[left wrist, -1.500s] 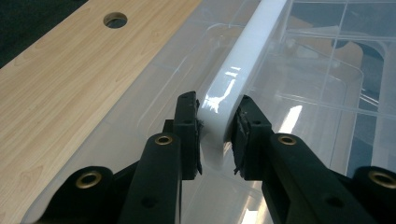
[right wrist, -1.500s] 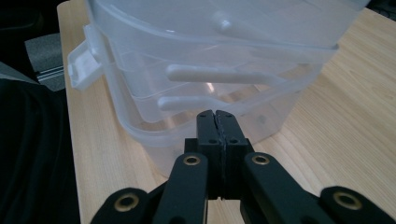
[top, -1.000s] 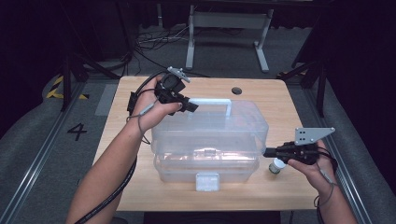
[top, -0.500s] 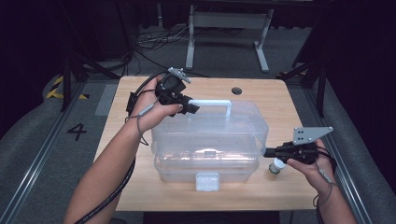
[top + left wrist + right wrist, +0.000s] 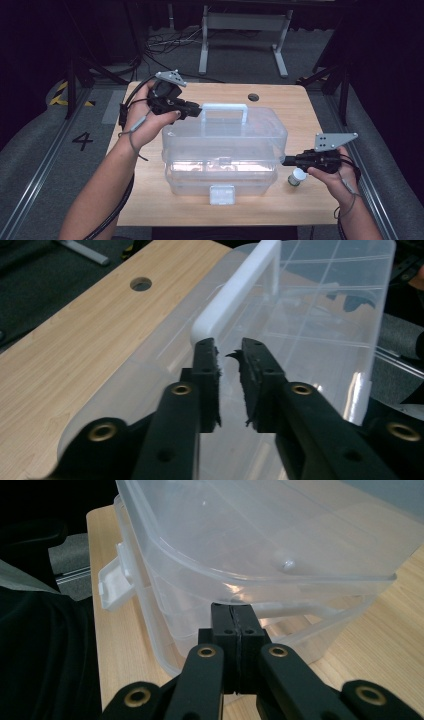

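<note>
A clear plastic box (image 5: 223,150) with a white handle (image 5: 224,107) stands in the middle of the wooden bench (image 5: 150,200), its lid raised a little above the base and a white latch (image 5: 222,194) on its near side. The left gripper (image 5: 192,110) sits at the handle's left end, jaws narrowly parted with nothing between them. The right gripper (image 5: 286,160) meets the box's right end just under the lid rim, jaws pressed together. A small white-capped jar (image 5: 297,177) stands just beside it
</note>
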The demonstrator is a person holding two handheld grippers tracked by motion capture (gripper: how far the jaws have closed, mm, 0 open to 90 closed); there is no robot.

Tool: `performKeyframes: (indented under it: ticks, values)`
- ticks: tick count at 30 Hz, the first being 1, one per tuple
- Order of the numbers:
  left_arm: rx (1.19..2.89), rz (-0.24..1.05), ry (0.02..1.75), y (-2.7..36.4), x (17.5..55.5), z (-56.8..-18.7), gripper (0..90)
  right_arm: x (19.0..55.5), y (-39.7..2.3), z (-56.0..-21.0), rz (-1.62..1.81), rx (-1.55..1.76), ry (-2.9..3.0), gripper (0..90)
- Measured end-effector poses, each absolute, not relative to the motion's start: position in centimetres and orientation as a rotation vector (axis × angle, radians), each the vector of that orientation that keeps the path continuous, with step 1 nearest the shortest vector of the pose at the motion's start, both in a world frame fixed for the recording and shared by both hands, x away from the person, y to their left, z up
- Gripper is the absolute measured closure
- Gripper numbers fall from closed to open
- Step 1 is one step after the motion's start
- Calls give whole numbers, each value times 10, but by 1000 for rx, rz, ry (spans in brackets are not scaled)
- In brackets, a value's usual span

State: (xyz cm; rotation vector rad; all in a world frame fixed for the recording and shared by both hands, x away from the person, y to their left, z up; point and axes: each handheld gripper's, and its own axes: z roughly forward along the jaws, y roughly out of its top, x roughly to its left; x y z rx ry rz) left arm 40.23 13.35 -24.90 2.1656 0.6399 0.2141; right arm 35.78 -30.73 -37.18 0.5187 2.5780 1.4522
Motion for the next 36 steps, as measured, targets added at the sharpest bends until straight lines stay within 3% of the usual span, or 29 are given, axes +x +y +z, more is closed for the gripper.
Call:
performKeyframes:
  ticks: [3, 36]
  values:
    - [2155, 215, 635, 140, 396, -247, 899, 358, -307, -368, 1456, 525, 2557, 900]
    - [1996, 260, 733, 210, 348, -256, 900, 372, -300, -348, 1552, 642, 2420, 900]
